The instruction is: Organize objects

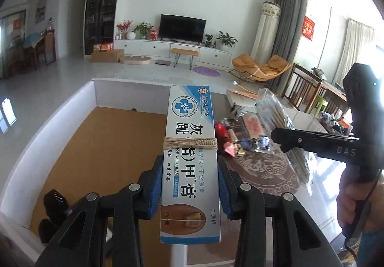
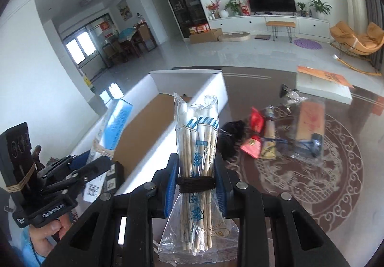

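Note:
My left gripper [image 1: 189,185] is shut on a long white and blue nail cream box [image 1: 189,147] tied with tan string, held over the open white box [image 1: 72,108] with a brown cardboard floor. My right gripper [image 2: 196,178] is shut on a clear bag of wooden cotton swabs [image 2: 196,151] bound with dark string, above the box's right wall [image 2: 192,123]. The right gripper [image 1: 312,142] shows in the left wrist view, the left gripper [image 2: 72,171] and cream box [image 2: 115,123] in the right wrist view.
Several small packets lie on the patterned glass table: a red sachet [image 2: 254,130], a tan packet [image 2: 268,139], a clear bag with a brown item [image 2: 309,127], a black bundle [image 2: 230,137]. A white and orange box [image 2: 321,84] sits farther back.

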Demonstrator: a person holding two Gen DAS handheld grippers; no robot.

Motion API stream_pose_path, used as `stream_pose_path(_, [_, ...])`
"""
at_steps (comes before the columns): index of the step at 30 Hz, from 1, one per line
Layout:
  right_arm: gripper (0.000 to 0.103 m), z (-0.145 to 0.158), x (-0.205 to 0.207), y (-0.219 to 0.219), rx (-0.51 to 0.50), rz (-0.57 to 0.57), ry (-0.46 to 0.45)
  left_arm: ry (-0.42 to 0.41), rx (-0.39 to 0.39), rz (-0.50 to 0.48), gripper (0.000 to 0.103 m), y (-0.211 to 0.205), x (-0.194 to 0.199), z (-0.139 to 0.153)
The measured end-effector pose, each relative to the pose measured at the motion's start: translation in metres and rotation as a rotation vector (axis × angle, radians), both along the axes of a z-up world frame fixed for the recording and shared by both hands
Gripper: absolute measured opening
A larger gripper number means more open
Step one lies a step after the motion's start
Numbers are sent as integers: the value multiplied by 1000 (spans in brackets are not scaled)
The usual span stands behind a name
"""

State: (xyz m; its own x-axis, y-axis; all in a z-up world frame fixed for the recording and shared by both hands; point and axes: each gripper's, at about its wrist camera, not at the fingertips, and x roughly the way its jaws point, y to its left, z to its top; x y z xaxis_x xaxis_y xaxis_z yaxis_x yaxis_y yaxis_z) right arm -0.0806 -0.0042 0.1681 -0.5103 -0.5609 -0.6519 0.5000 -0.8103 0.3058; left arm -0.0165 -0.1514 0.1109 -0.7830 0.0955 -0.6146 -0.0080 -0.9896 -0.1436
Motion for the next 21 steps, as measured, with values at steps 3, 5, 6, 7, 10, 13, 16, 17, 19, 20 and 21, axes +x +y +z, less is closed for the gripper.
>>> stream_pose_path(3, [29, 7, 2, -74, -22, 109, 16, -83, -13, 108, 40, -53, -5, -15])
stream_pose_path(5, [30, 3, 3, -116, -1, 165, 29, -171, -49, 166, 41, -77, -10, -33])
stream_pose_path(6, [30, -3, 3, -135, 14, 187, 27, -205, -71, 202, 41, -86, -11, -42])
stream_pose_path(7, [34, -10, 3, -151, 33, 206, 20, -226, -91, 234, 44, -93, -11, -50])
stream_pose_path(10, [66, -33, 5, -179, 93, 227, 10, -254, -117, 288, 81, -103, -10, -67])
stream_pose_path(13, [68, -44, 10, -167, 84, 204, 26, -217, -122, 295, 82, -94, -1, -68])
stream_pose_path(16, [81, -47, 13, -131, 76, 143, 62, -149, -123, 261, 82, -68, 8, -54])
stream_pose_path(17, [87, -47, 12, -112, 79, 108, 83, -122, -119, 238, 82, -54, 12, -46])
stream_pose_path(19, [94, -53, 11, -73, 92, 18, 117, -62, -95, 172, 82, -21, 21, -31])
stream_pose_path(20, [96, -57, 8, -51, 102, -31, 122, -35, -78, 129, 84, -3, 25, -25])
stream_pose_path(21, [95, -64, 4, -28, 119, -79, 121, -11, -57, 84, 86, 17, 30, -20])
